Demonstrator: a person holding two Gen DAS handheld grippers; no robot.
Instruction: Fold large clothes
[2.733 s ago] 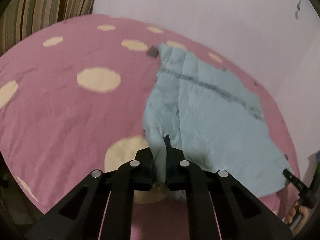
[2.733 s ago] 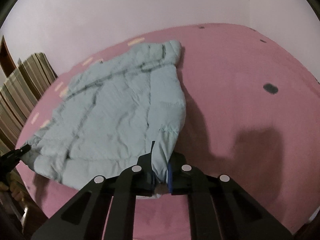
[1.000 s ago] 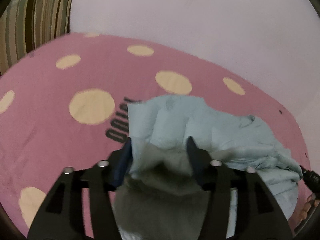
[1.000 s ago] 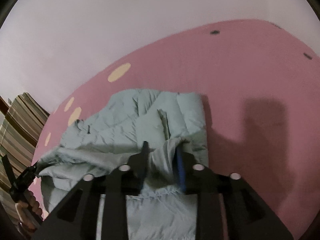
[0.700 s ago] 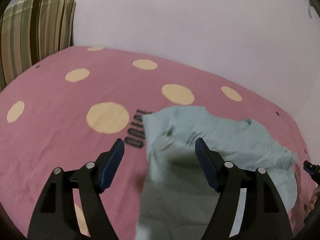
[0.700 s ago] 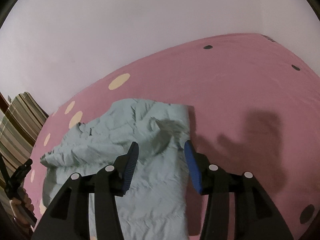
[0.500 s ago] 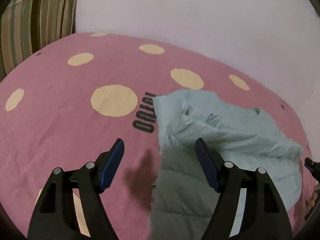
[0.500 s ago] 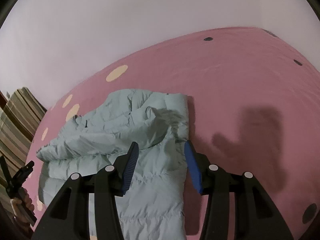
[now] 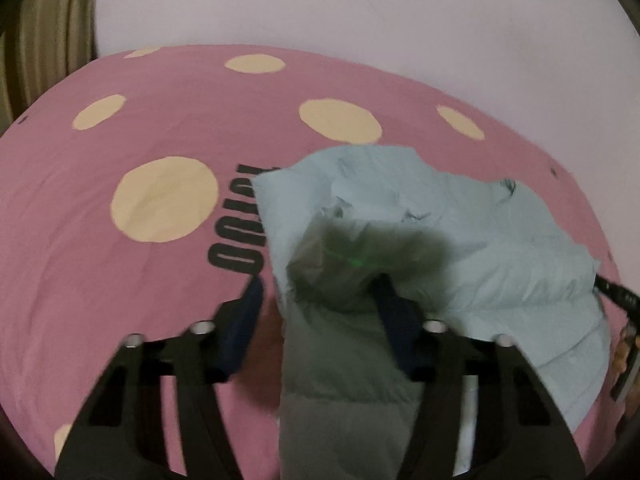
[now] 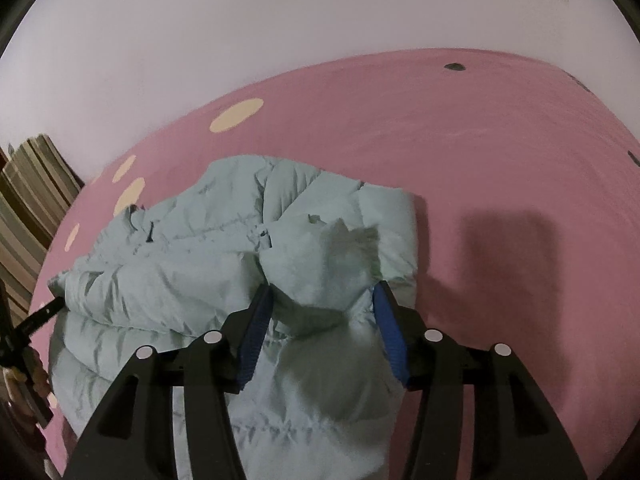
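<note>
A pale blue puffer jacket [image 9: 460, 248] lies folded over on itself on a pink bedsheet [image 9: 120, 288] with cream dots. My left gripper [image 9: 318, 292] is open, its jaws apart over the jacket's left edge, with fabric between them but not pinched. In the right wrist view the jacket [image 10: 192, 272] lies rumpled with its folded edge facing me. My right gripper [image 10: 322, 292] is open, its blue-padded jaws astride a raised hump of the jacket's right part.
A striped pillow [image 10: 24, 216] stands at the bed's left end against the pale wall [image 10: 280, 20]. Black lettering [image 9: 236, 236] is printed on the sheet beside the jacket. The other gripper's tip shows at the right edge of the left wrist view [image 9: 616, 296].
Both grippers carried the jacket's near edge forward over the rest, then opened and let it go. Since half a second ago both have dropped lower over the folded jacket.
</note>
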